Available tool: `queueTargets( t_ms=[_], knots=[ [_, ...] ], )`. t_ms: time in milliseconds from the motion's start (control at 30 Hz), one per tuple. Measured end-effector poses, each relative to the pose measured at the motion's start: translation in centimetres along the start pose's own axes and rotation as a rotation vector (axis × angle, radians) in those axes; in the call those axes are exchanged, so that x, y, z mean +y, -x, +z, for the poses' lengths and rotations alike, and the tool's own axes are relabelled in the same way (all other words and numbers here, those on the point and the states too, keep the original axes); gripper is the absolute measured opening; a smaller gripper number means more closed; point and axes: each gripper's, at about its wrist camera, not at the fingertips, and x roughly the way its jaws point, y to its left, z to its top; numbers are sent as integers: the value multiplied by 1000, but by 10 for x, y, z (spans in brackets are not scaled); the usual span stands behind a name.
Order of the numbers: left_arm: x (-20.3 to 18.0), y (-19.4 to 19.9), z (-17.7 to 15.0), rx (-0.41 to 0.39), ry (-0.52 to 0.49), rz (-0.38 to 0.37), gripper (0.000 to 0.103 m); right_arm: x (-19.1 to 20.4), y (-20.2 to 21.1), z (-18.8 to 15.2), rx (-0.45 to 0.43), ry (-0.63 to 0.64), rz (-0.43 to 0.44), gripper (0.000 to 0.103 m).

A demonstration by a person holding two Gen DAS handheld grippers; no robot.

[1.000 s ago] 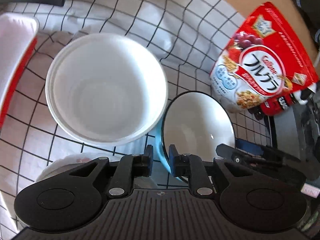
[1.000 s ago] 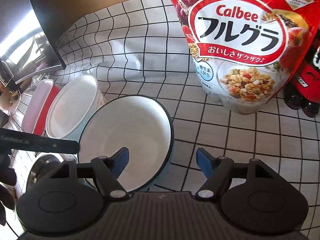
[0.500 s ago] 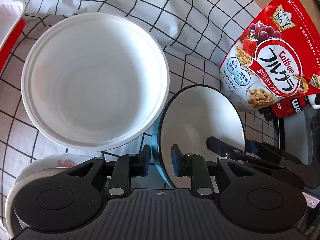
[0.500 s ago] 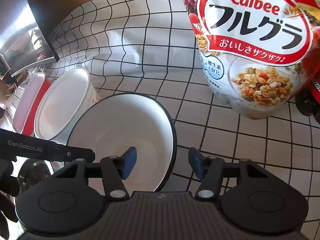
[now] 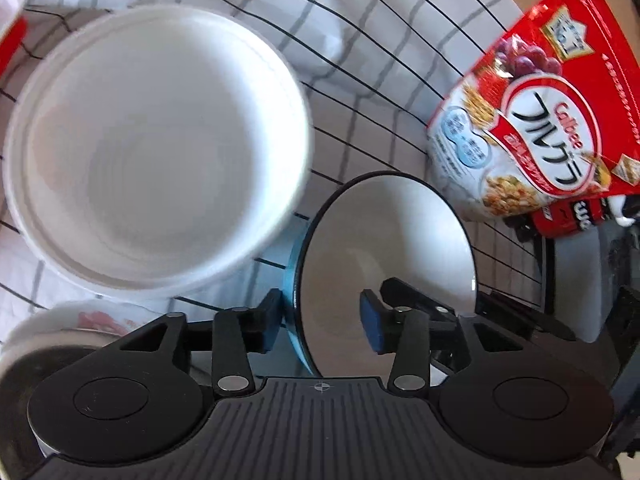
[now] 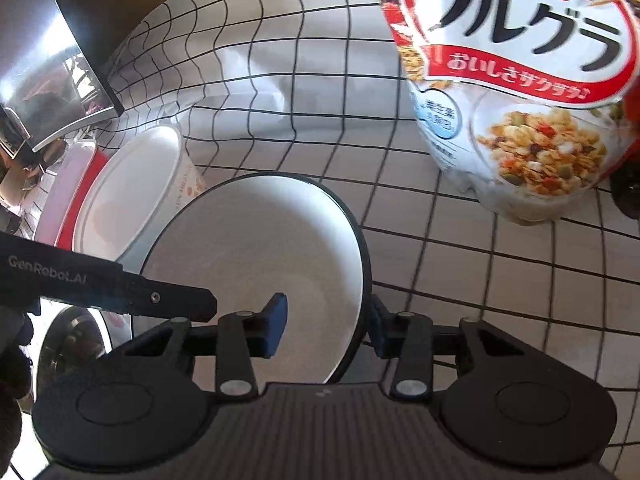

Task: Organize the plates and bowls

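Observation:
A bowl, blue outside and white inside with a black rim, stands tilted on the checked cloth beside a large white paper bowl. My left gripper straddles its near rim. Its jaws are opening: one pad sits by the blue outer wall, the other is well clear inside. In the right wrist view the same bowl has its right rim between the pads of my right gripper. Those jaws are closing, the outer pad at the rim and the inner pad still apart from it. The left gripper's arm reaches in from the left.
A red Calbee cereal bag stands at the right, with a dark bottle behind it. A red-edged white tray lies left of the paper bowl. A metal-lined cup sits near the left gripper. A dark shiny panel rises at the far left.
The left jaws, shut on the bowl's rim a second ago, have spread apart. The right jaws have narrowed around the opposite rim. The left camera has come closer to the bowls.

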Motion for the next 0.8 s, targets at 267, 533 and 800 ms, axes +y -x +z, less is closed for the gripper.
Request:
queueTargets(
  t_ms=[267,533,800],
  knots=[
    [-45,-22,-2,17,-154,-49,47,-36,24,-21,-3,-64,-61,44],
    [-71,-47,-5,-8,-318,28,45,-58,26,-27,-9,-129,-90,45],
    [-79,-56,-5,-45,-360,83,45,-64,18,-27,-9,-157,-87,47]
  ],
)
